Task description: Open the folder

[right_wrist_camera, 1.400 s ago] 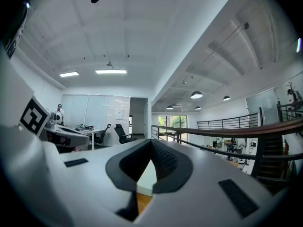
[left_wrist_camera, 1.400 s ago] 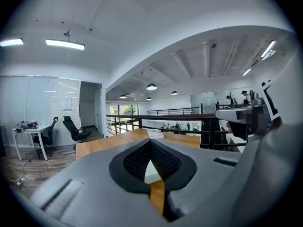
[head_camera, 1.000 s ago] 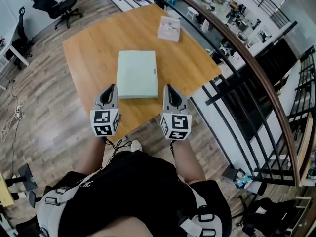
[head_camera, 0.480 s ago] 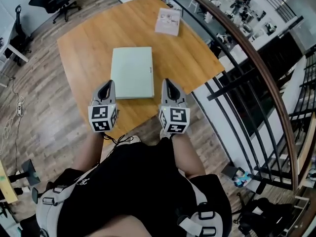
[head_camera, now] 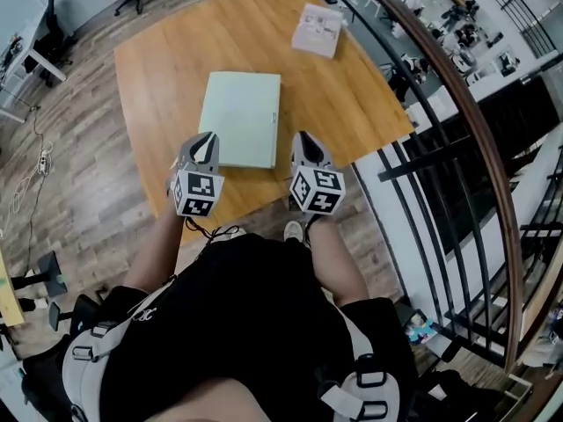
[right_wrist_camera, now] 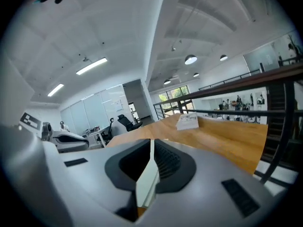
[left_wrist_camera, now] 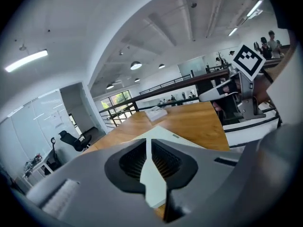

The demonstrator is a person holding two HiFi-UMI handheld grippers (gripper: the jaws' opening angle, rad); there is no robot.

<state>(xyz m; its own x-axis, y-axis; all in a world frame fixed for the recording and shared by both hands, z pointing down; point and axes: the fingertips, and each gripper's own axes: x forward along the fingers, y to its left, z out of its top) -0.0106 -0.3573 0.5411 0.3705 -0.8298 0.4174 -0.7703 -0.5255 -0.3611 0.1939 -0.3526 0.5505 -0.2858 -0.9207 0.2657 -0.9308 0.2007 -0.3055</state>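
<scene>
- Folder (head_camera: 239,117) lies closed and flat on the table (head_camera: 158,69), toward its near edge, long side running near to far.
- Left gripper (head_camera: 208,141): jaws together, nothing between them. From the head view its tip overlaps the folder's near-left corner; contact cannot be judged.
- Right gripper (head_camera: 304,141): jaws likewise closed and empty, tip just right of the folder's near-right corner, apart from it.
- Folder's near edge thus sits between the two tips.
- In both gripper views the gripper body covers most of the folder; only a pale strip shows through the slit between the pads (left_wrist_camera: 131,162) and a wedge beyond the tip.
- Small tab on the folder's right edge: print too small to read. Same for the white packet (head_camera: 318,31) at the table's far right.
- Folder: pale green, matte, plain rectangle. Table: smooth orange-brown wood. Grippers: grey moulded shells, black ribbed pads, marker cube (head_camera: 195,193) in black and white squares.
- Dark metal railing (head_camera: 457,121) with a wooden top rail curves past on the right.
</scene>
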